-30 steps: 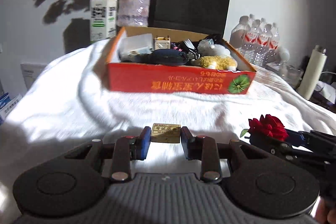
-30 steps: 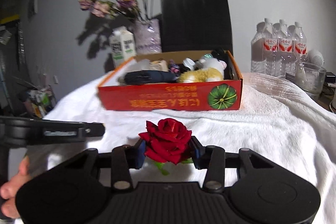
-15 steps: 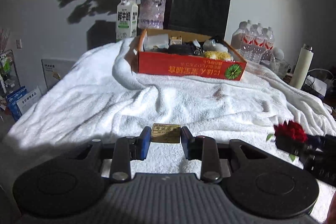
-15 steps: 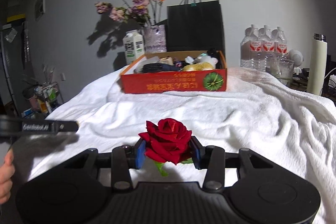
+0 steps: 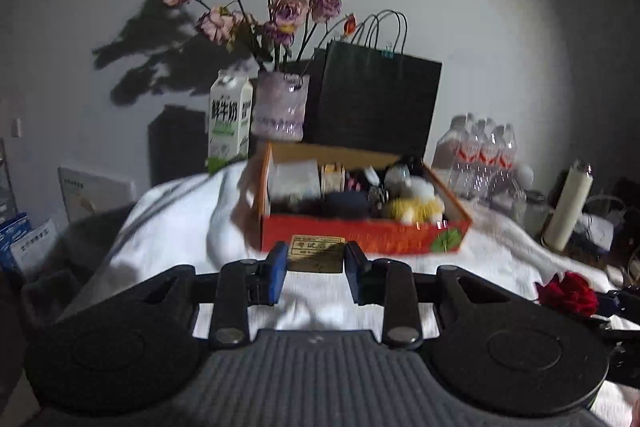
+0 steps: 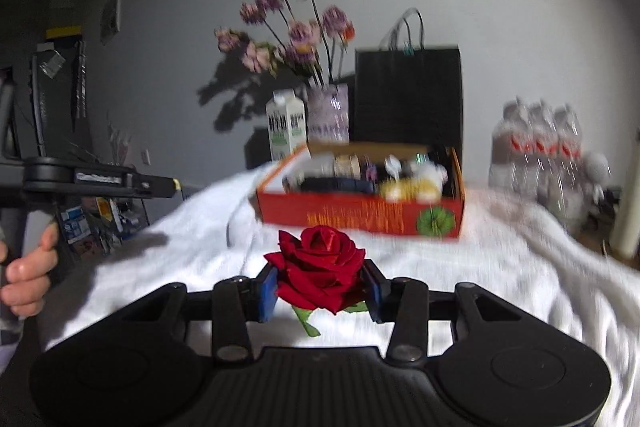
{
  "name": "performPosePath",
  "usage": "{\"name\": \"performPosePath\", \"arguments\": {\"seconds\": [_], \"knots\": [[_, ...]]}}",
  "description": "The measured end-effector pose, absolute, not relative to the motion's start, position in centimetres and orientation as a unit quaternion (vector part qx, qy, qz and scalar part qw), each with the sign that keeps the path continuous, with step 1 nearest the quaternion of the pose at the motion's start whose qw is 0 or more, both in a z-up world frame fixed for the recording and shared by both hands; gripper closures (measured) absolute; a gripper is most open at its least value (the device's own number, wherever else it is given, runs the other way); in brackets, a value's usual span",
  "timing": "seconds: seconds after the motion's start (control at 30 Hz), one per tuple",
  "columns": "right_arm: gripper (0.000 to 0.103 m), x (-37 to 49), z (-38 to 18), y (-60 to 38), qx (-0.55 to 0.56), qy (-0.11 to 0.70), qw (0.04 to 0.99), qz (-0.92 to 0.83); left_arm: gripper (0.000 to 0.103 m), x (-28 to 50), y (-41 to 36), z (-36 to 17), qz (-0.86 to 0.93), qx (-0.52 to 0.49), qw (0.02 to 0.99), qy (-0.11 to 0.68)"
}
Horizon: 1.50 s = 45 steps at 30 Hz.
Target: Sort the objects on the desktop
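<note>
- Grey wall behind; white towel (image 5: 168, 227) spread over the surface, rumpled into folds.
- Red box (image 5: 360, 239) sits on the towel at 12 o'clock in both views. Green round emblem on its front, toward the right end. Contents blurred: a white packet, a dark rounded item, a yellow and white plush.
- Behind the box: milk carton (image 5: 230, 125) at 11 o'clock, vase (image 5: 280, 111) of faded purple flowers just beside it, black bag (image 5: 376, 103) with loop handles at 12 to 1 o'clock.
- Water bottles (image 5: 482, 157) in a pack at 2 o'clock off the box; pale flask (image 5: 568, 207) standing upright further right, at 3 o'clock.
- Left gripper (image 5: 316, 269): blue pads pressed against both ends of a small gold tin (image 5: 317, 254), held off the towel, low in front of the box's front wall in this view. Label text unreadable.
- Right gripper (image 6: 320, 285): pads clamped on a red rose (image 6: 320, 269), bloom facing up and forward, green stem and leaf hanging below the pads.
- In the left view the rose shows at 4 o'clock, low at the right edge.
- In the right view the left gripper reaches in at 9 o'clock, a hand (image 6: 26, 273) on its handle.
</note>
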State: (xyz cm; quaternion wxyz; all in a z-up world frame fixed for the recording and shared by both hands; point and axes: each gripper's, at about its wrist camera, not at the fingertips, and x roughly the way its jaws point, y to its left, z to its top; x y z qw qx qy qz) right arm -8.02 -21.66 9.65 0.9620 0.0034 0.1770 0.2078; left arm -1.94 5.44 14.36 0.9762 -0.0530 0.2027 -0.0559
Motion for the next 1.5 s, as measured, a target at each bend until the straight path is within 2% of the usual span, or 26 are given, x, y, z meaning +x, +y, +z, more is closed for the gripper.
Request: {"name": "performPosePath", "arguments": {"seconds": [0.1, 0.27, 0.53, 0.57, 0.6, 0.67, 0.73, 0.77, 0.8, 0.87, 0.93, 1.2, 1.5], "knots": [[0.061, -3.5, 12.7, -22.3, 0.02, 0.147, 0.962, 0.228, 0.072, 3.8, 5.7, 15.5, -0.047, -0.051, 0.976, 0.206], [0.061, 8.9, 15.0, -23.3, 0.118, 0.205, 0.941, 0.242, 0.072, 13.6, 4.9, 14.8, -0.033, -0.049, 0.965, 0.256], [0.061, 25.6, 11.4, -19.1, 0.11, 0.328, 0.923, 0.168, 0.071, 23.4, 2.2, 10.7, -0.009, -0.047, 0.939, 0.339], [0.058, 27.0, 10.6, -18.7, 0.108, 0.343, 0.919, 0.164, 0.07, 24.0, 2.0, 10.5, -0.012, -0.04, 0.939, 0.343], [0.054, 28.0, 10.0, -18.4, 0.11, 0.358, 0.914, 0.157, 0.067, 24.4, 1.9, 10.4, -0.014, -0.034, 0.939, 0.343], [0.043, 29.5, 9.2, -17.8, 0.104, 0.376, 0.908, 0.15, 0.044, 25.1, 1.6, 10.4, -0.016, -0.017, 0.94, 0.341], [0.036, 29.9, 9.6, -17.8, 0.09, 0.364, 0.918, 0.13, 0.032, 25.2, 1.4, 11.0, -0.012, -0.003, 0.945, 0.328], [0.029, 29.9, 10.0, -17.8, 0.083, 0.354, 0.924, 0.12, 0.024, 25.3, 1.2, 11.3, -0.013, 0.0, 0.946, 0.323], [0.023, 29.7, 10.2, -18.0, 0.079, 0.346, 0.927, 0.119, 0.02, 25.5, 1.1, 11.5, -0.016, 0.001, 0.947, 0.321], [0.022, 29.6, 10.7, -18.6, 0.079, 0.336, 0.93, 0.125, 0.01, 25.8, 1.1, 12.0, -0.01, -0.002, 0.946, 0.323], [0.022, 29.0, 11.2, -19.0, 0.067, 0.329, 0.935, 0.112, 0.005, 25.9, 1.1, 12.4, 0.003, -0.012, 0.945, 0.326], [0.021, 25.8, 12.2, -20.1, -0.012, 0.317, 0.946, 0.072, 0.002, 23.3, 0.4, 12.8, 0.031, -0.005, 0.937, 0.348], [0.018, 16.4, 13.0, -20.2, -0.075, 0.276, 0.951, 0.118, 0.002, 14.3, 0.6, 13.3, 0.021, 0.012, 0.937, 0.348]]}}
